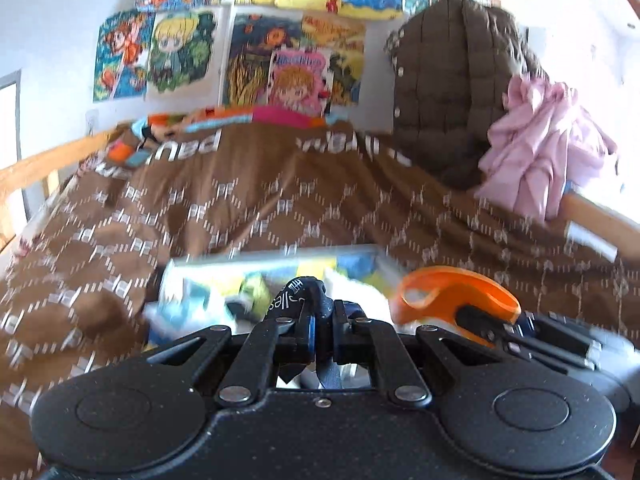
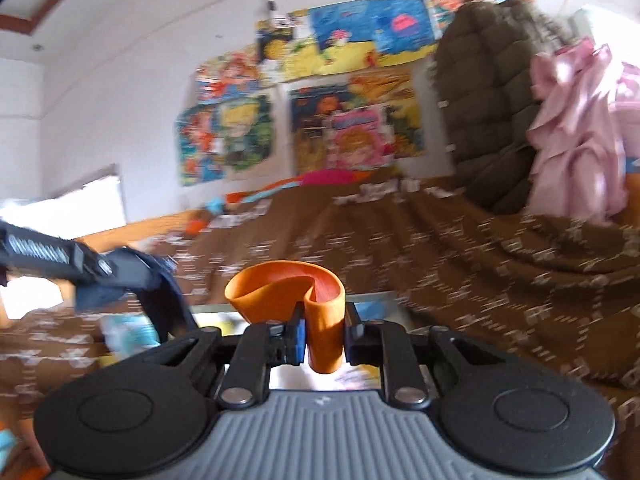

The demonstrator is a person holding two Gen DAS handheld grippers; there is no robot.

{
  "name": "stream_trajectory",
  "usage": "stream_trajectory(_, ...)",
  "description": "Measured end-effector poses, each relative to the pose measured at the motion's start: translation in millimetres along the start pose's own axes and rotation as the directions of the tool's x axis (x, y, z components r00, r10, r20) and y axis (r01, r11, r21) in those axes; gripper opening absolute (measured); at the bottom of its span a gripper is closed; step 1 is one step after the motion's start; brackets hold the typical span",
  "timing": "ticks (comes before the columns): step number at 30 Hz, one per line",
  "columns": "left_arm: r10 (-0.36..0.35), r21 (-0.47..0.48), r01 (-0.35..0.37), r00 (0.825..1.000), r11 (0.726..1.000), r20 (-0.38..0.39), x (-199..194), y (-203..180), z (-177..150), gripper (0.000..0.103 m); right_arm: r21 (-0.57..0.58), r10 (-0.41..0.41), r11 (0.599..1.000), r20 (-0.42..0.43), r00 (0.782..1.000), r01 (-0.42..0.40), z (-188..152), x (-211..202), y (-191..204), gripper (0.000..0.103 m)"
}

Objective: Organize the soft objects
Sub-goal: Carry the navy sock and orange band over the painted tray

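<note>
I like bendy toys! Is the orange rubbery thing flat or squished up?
Squished up. The right gripper pinches the soft orange band, folding it into a curled loop.

Both grippers' fingers (image 1: 308, 332) clamped tight

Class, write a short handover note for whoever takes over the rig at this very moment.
Left tongs: shut on a dark printed strap.
Right tongs: shut on a squashed orange band.
Both are held above the brown bedspread; a clear box of mixed items lies just beyond.
Done: both items picked up.
Left: place them; where they go isn't visible.
</note>
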State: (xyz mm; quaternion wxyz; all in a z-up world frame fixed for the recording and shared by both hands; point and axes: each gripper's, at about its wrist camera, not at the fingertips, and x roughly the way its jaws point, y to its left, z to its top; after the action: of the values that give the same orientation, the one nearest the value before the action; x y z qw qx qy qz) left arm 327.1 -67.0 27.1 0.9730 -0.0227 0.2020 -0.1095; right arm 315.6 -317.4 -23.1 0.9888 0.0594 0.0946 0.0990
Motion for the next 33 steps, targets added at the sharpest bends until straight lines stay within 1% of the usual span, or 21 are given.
stream_trajectory(2, -0.004, -0.006, 0.004, 0.999, 1.0, 0.033, 10, -4, 12, 0.007, -0.034, -0.07, 0.997, -0.005, 0.998, 0.07, 1, 12, -5, 0.02)
stream_trajectory(4, -0.015, -0.011, 0.016, 0.998, 1.0, 0.06, 25, -9, 23, 0.007, -0.062, -0.124, 0.99, -0.012, 0.992, 0.123, -1, 24, -6, 0.02)
stream_trajectory(6, -0.026, -0.014, 0.027, 0.997, 1.0, 0.077, 40, -14, 30, 0.007, -0.09, -0.158, 0.984, -0.027, 0.987, 0.155, -3, 34, -4, 0.02)
stream_trajectory(8, -0.038, -0.021, 0.04, 0.996, 0.999, 0.075, 59, -20, 33, 0.007, -0.129, -0.173, 0.978, -0.039, 0.984, 0.166, -7, 41, 1, 0.02)
stream_trajectory(10, -0.046, -0.025, 0.047, 0.997, 0.999, 0.058, 79, -25, 32, 0.007, -0.169, -0.177, 0.972, -0.052, 0.983, 0.166, -13, 45, 8, 0.02)
stream_trajectory(13, -0.058, -0.039, 0.059, 0.998, 0.997, 0.026, 106, -28, 26, 0.007, -0.2, -0.171, 0.968, -0.069, 0.983, 0.154, -19, 48, 16, 0.02)
stream_trajectory(16, -0.059, -0.054, 0.059, 0.998, 0.997, 0.006, 119, -24, 16, 0.007, -0.228, -0.161, 0.964, -0.076, 0.984, 0.14, -22, 49, 24, 0.022)
stream_trajectory(19, -0.059, -0.086, 0.056, 0.998, 0.995, -0.029, 128, -14, 4, 0.008, -0.226, -0.142, 0.967, -0.109, 0.984, 0.115, -24, 50, 28, 0.024)
stream_trajectory(23, -0.038, -0.126, 0.027, 0.995, 0.992, -0.087, 136, 2, -11, 0.009, -0.223, -0.12, 0.971, -0.151, 0.981, 0.085, -27, 54, 32, 0.028)
stream_trajectory(27, -0.03, -0.173, 0.009, 0.992, 0.985, -0.122, 136, 15, -23, 0.013, -0.197, -0.129, 0.976, -0.174, 0.976, 0.094, -27, 56, 28, 0.034)
stream_trajectory(30, -0.03, -0.167, 0.007, 0.99, 0.986, -0.135, 134, 18, -28, 0.014, -0.183, -0.134, 0.978, -0.18, 0.975, 0.1, -26, 58, 24, 0.035)
stream_trajectory(33, -0.033, -0.163, 0.009, 0.989, 0.987, -0.142, 133, 17, -28, 0.015, -0.174, -0.133, 0.98, -0.189, 0.973, 0.101, -26, 60, 21, 0.039)
